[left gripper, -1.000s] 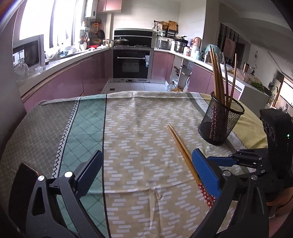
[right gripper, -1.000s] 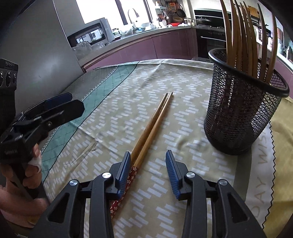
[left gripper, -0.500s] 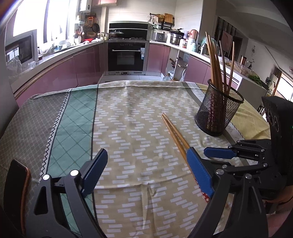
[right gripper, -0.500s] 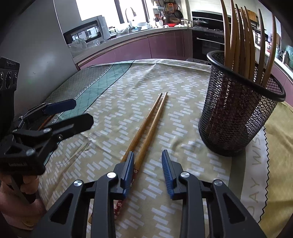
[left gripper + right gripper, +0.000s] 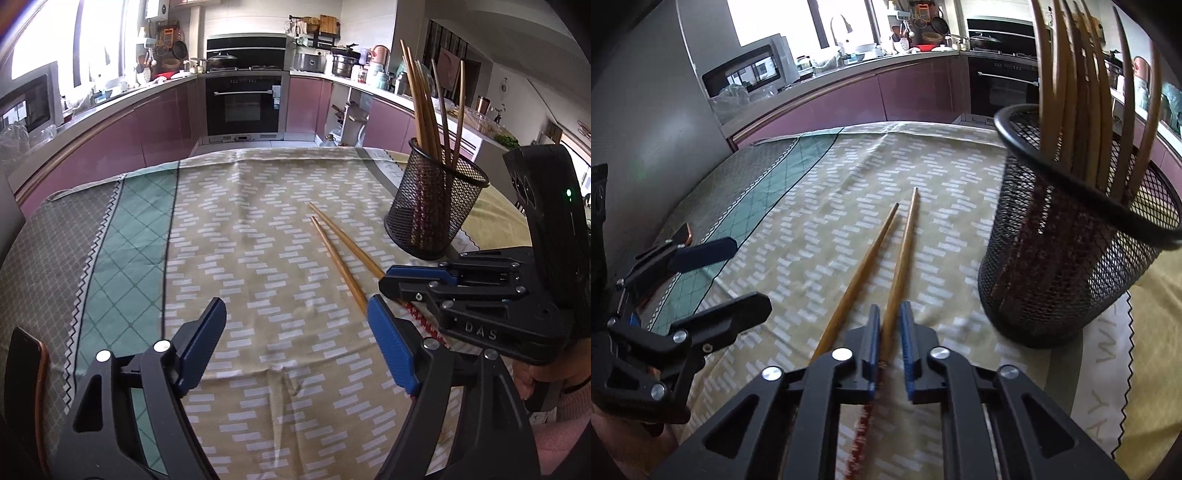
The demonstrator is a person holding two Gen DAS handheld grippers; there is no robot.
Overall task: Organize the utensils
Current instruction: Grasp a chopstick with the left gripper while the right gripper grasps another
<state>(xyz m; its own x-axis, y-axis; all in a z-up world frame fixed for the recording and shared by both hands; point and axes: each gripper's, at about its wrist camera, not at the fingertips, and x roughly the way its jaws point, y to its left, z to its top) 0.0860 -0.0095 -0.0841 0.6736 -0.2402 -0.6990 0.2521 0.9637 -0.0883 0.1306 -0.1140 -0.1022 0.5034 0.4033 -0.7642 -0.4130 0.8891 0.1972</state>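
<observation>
The right gripper [image 5: 889, 345] clamps its blue pads on one chopstick [image 5: 900, 258] lying on the tablecloth [image 5: 827, 206], just left of the black mesh holder [image 5: 1067, 266]; a second chopstick [image 5: 860, 269] lies just outside its left finger. The left gripper [image 5: 295, 345] hovers spread wide and empty, well left of the holder. More chopsticks [image 5: 424, 107] stand upright inside the holder.

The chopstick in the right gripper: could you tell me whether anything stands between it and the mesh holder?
Nothing visible does. The right gripper is shut on one chopstick, and only bare tablecloth lies between it and the mesh holder. The second chopstick lies on the other side. The standing chopsticks crowd the holder's opening.
</observation>
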